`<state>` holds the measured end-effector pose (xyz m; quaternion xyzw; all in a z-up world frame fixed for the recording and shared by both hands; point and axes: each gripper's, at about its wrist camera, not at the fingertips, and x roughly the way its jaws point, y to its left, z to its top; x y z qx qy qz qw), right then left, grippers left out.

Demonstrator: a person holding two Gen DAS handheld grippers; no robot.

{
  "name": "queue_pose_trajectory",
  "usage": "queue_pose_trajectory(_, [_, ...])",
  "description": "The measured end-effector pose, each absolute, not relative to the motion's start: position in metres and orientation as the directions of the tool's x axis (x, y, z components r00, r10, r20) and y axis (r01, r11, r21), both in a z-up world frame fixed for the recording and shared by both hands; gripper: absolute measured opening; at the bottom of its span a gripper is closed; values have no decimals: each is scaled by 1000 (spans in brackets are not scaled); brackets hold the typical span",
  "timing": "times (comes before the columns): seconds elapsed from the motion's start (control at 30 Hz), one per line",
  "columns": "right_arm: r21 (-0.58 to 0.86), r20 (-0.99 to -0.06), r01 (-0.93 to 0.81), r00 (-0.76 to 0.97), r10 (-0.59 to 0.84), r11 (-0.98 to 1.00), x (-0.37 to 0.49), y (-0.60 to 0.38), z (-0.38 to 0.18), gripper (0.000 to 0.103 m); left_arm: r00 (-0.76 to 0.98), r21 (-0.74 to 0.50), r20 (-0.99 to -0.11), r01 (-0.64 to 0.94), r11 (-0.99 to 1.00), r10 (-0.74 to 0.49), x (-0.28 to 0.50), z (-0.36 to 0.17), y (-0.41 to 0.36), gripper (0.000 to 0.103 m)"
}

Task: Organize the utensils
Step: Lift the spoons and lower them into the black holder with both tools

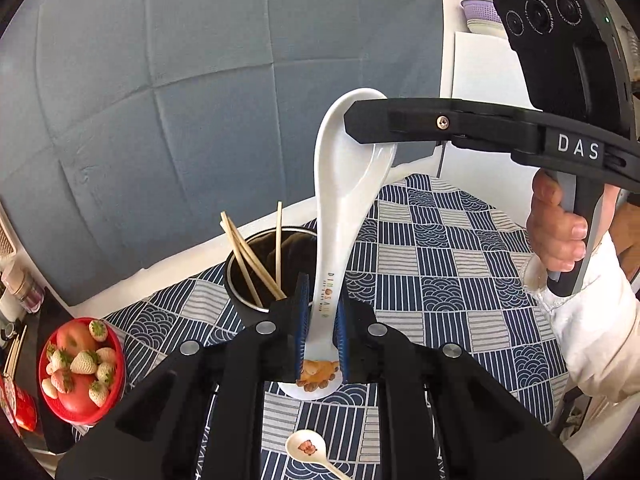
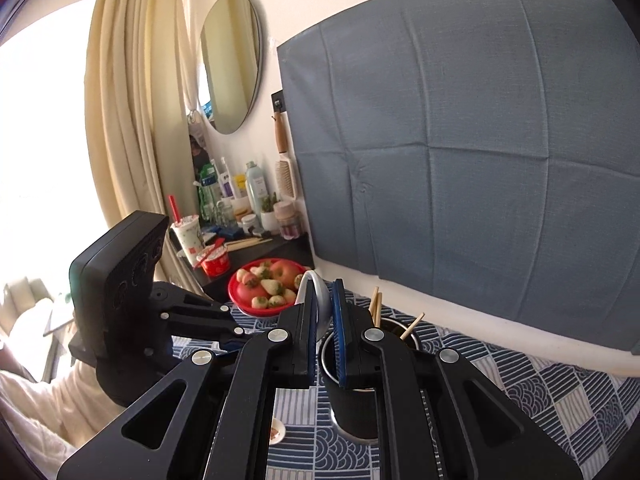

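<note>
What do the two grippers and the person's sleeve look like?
Both grippers, left and right, are black plastic with silver rivets and blue ribbed pads. The right one carries white "DAS" lettering and a black three-lens camera box. The sleeve is white.

two white spoons (image 1: 344,216), one black cup (image 1: 260,272), four chopsticks (image 1: 248,256), one red fruit bowl (image 1: 80,368)

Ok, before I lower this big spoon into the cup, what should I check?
1. Left gripper clamped on the white spoon handle: ok.
2. Right gripper pinching the spoon's bowl: ok.
3. Spoon lifted clear of the tablecloth: ok.
4. Black cup upright: ok.
5. Room left beside the chopsticks: cannot tell, the spoon hides part of the cup's mouth.
6. Small spoon lying clear of the cup: ok.
</note>
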<state>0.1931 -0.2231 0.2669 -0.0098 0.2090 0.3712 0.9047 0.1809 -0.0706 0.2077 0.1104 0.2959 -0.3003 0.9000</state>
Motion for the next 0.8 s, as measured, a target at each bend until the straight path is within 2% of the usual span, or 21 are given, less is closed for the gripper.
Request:
queue_pose_trajectory(0.5, [25, -424, -571, 737, 526, 821, 225, -233, 275, 8, 558, -103, -547, 695, 711, -624, 246, 200, -98, 15])
queue_pose_trajectory(0.8, [-60, -485, -552, 744, 459, 831, 239, -211, 253, 8, 504, -187, -571, 688, 701, -648, 274, 168, -95, 16])
